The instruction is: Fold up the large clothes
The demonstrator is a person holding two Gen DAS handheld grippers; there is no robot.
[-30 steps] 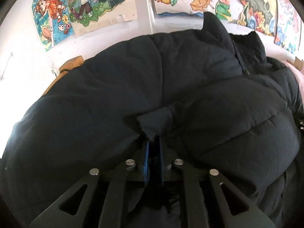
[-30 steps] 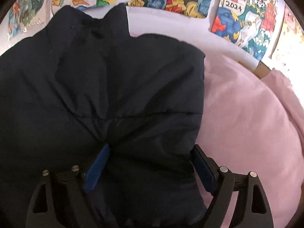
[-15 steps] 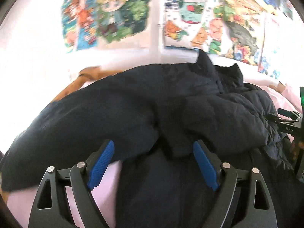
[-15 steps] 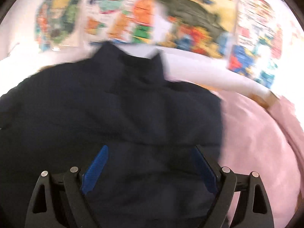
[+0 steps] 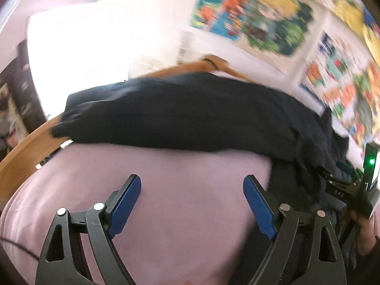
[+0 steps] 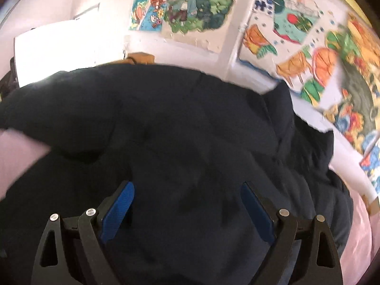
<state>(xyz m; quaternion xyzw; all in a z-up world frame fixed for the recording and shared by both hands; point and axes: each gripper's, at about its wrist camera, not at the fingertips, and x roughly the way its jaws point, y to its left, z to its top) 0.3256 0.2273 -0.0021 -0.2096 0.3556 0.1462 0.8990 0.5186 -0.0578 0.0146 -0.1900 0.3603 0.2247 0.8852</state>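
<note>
While your left gripper [image 5: 192, 204] and right gripper [image 6: 187, 204] are gaping empty, the dark puffy jacket [image 6: 178, 130] is lying bunched on pink bedding [image 5: 166, 190] below wall drawings [image 6: 190, 2].

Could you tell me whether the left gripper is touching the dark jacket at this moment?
Apart. The left wrist view shows the left gripper open over bare pink bedding, with the dark jacket lying beyond its fingertips.

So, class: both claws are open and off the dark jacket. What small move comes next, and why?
Probably bring the left claw back to the jacket's near edge. It hangs open over bare pink bedding, while the right claw already hovers open above the fabric.
</note>
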